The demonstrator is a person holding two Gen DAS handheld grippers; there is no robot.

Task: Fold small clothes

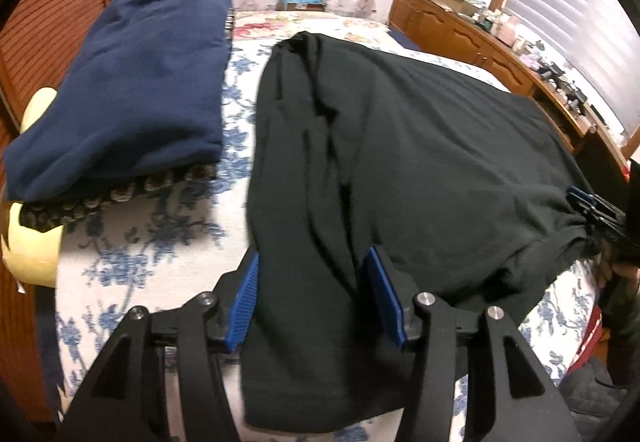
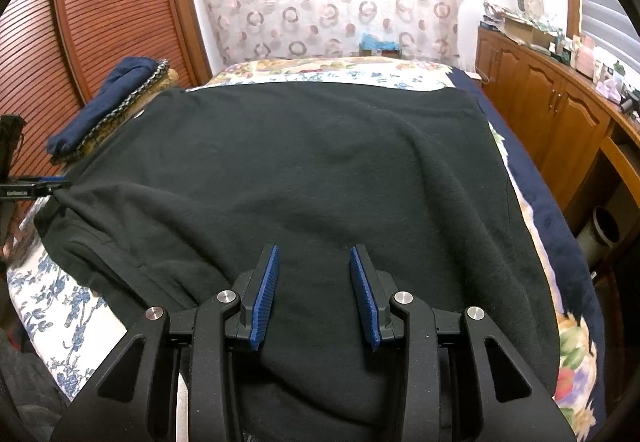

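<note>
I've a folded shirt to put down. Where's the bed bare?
Bare floral sheet lies in front of the navy stack, plus a narrow strip between that stack and the black garment. The dresser is cluttered on top.

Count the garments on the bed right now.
3. A black garment is spread across the bed. A folded navy garment sits at the bed's left edge, with a patterned garment beneath it. More may be hidden in that stack.

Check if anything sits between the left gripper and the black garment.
Nothing visible. The left gripper has its jaws open astride the black garment's near edge; the navy pile lies apart, beside it.
</note>
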